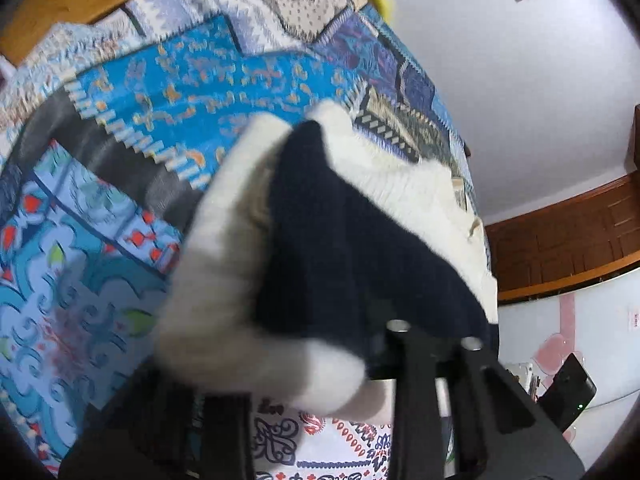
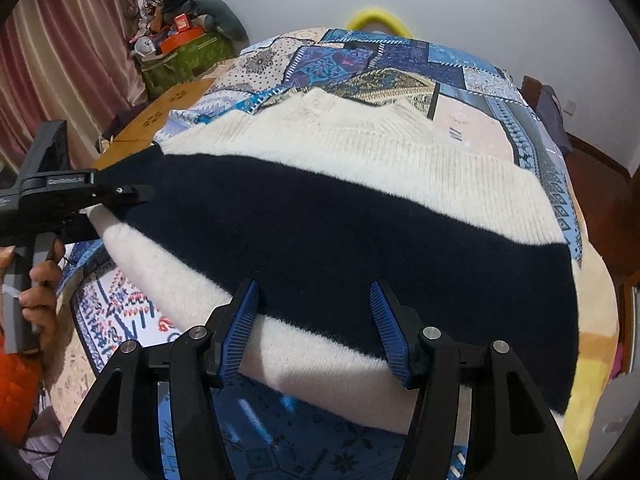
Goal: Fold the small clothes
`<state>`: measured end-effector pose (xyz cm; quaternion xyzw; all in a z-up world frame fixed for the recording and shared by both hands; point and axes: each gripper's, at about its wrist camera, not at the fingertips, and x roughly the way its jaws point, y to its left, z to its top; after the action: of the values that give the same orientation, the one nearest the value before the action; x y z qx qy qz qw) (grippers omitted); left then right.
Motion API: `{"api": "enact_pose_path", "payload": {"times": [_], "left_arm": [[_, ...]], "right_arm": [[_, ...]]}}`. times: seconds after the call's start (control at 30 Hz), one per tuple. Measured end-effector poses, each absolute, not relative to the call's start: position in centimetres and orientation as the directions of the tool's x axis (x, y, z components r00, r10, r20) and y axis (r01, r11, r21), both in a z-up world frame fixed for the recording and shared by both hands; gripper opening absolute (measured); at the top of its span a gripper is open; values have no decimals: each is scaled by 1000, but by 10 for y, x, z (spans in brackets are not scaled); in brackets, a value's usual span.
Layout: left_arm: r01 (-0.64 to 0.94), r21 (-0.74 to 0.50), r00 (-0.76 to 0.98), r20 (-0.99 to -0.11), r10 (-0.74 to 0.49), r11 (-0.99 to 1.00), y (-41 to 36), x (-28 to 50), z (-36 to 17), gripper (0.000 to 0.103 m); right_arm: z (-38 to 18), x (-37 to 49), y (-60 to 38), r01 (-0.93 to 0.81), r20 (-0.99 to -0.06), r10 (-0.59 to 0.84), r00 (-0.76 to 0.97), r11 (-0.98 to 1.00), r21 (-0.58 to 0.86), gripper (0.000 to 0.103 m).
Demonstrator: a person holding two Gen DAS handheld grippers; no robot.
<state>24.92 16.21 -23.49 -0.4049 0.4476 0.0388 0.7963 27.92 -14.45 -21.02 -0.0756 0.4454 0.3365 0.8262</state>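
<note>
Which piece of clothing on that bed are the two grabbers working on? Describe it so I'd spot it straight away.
Look at the bed with the blue patchwork quilt. Spread across its middle lies a fuzzy knitted sweater. It is cream-white with one broad navy band across it, plain against the busy quilt pattern; the left gripper pinches its left edge.

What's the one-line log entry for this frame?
left gripper: shut on sweater corner, lifted | right gripper: open at near hem | surface: patchwork quilt

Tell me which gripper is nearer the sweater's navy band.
Left. The left gripper is clamped on the sweater at the left end of its navy band. The right gripper is open, with the sweater's near edge between its spread fingers, not pinched.
</note>
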Motion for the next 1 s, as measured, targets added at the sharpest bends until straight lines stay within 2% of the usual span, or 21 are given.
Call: {"api": "enact_pose_path", "payload": {"times": [0.13,0.37,0.5,0.73,1.0], "left_arm": [[-423,-548,625,-753,-205,721,172,240,-211,23],[-491,-324,672,-732,115,809,187,205,-148,23],[-489,-234,682,-703,201,840,178,200,-125,23],[-366,-162,748,-637,186,916,126,218,-85,23],[-178,-192,788,-615,23,965,48,262,-49,22]], "right_arm": [[-199,279,-146,-623,-767,506,395,761,181,54],[-192,275,-136,-636,-744,546,386,741,214,54],[-200,267,-120,-661,-748,562,354,716,225,54],[-214,265,-111,-673,-759,557,337,707,219,55],[-208,260,-125,-666,-746,579,328,702,252,55]]}}
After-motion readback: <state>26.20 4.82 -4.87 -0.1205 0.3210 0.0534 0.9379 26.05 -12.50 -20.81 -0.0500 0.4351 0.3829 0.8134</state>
